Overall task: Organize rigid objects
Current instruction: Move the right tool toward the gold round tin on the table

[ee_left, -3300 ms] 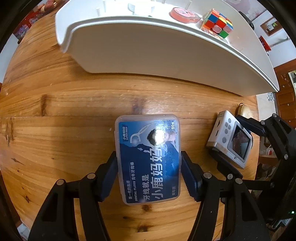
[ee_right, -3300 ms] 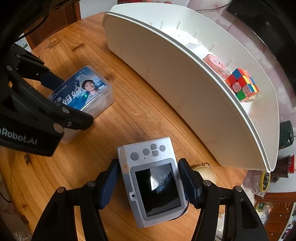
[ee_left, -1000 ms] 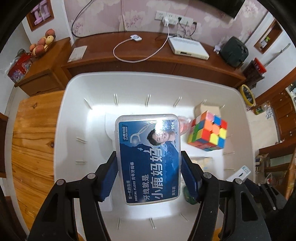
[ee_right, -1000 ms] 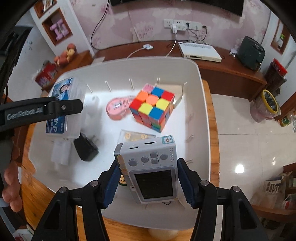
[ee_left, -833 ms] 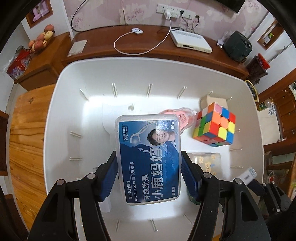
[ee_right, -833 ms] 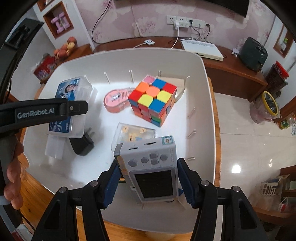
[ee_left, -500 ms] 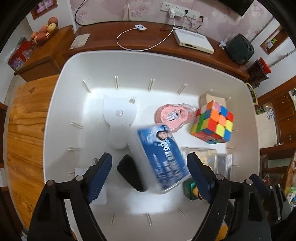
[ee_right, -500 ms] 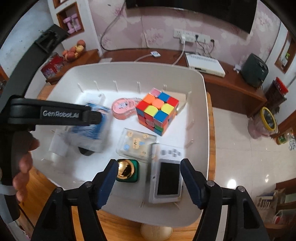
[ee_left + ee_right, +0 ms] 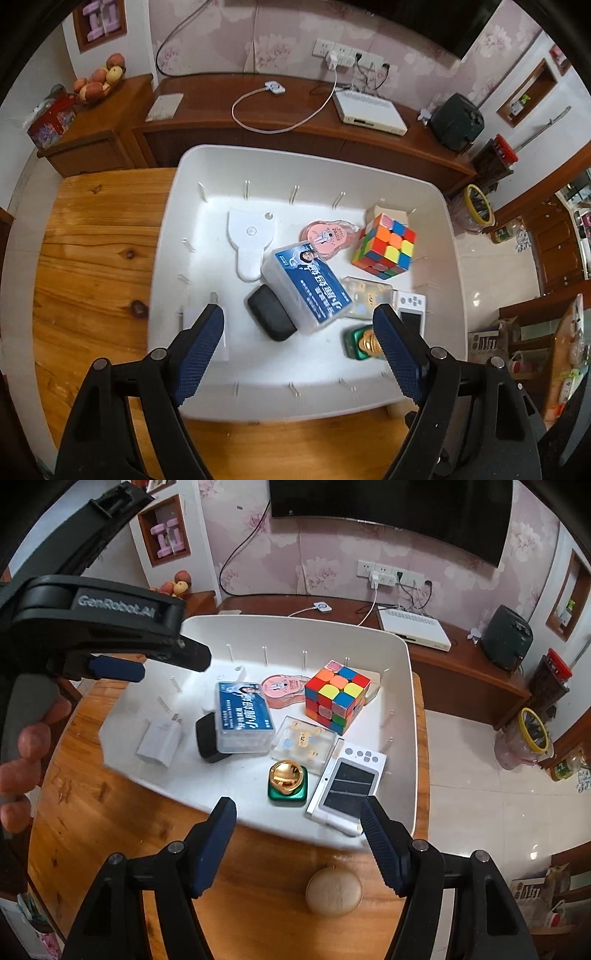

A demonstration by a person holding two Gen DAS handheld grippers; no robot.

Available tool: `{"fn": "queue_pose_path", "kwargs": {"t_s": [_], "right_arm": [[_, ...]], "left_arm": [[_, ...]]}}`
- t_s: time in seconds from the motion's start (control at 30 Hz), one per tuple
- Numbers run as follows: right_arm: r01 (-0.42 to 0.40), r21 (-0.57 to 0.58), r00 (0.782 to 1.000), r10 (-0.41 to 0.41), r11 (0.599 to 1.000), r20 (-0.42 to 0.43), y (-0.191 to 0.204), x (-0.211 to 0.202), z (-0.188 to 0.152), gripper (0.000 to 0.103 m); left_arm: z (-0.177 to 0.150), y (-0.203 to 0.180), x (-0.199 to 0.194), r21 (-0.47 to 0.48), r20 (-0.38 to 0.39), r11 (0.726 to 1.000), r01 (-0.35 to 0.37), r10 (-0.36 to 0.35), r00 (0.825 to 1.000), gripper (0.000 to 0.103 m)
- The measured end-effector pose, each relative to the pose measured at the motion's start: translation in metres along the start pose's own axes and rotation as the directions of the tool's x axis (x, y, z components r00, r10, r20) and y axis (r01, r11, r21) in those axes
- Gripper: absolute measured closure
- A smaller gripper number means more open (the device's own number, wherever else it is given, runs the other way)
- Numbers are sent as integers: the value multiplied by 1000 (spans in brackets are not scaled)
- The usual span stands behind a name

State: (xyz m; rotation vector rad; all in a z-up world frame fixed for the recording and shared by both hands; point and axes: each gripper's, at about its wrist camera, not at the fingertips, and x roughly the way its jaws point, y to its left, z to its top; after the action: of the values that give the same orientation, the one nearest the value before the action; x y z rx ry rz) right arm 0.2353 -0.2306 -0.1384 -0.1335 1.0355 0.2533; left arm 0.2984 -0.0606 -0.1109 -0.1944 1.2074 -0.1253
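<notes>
A white bin stands on the wooden table. In it lie the blue dental floss box, resting partly on a black block, and the grey handheld console at the right wall. My left gripper is open and empty above the bin's near side. My right gripper is open and empty above the bin's near rim. The left gripper's body shows at the upper left of the right wrist view.
The bin also holds a Rubik's cube, a pink tape dispenser, a clear case, a gold-and-green item, a white charger and a white scraper. A round beige case lies on the table in front.
Both grippers carried their items over the bin, opened and dropped them in. The floss box and console now lie in the bin. Both grippers have since risen and pulled back.
</notes>
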Motion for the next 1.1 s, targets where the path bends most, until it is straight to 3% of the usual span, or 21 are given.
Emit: {"fn": "queue_pose_path", "kwargs": {"t_s": [0.63,1.1], "right_arm": [[-7,123,992,-9,992,127,3,-88,-26,33],[13,173,988,-40,985,152,0,-114,-50,33]], "left_arm": [[-63,5,-98,85,125,994,73,-84,989,18],[-119,4,-111,183,136,983,29,-55,989,18]]}}
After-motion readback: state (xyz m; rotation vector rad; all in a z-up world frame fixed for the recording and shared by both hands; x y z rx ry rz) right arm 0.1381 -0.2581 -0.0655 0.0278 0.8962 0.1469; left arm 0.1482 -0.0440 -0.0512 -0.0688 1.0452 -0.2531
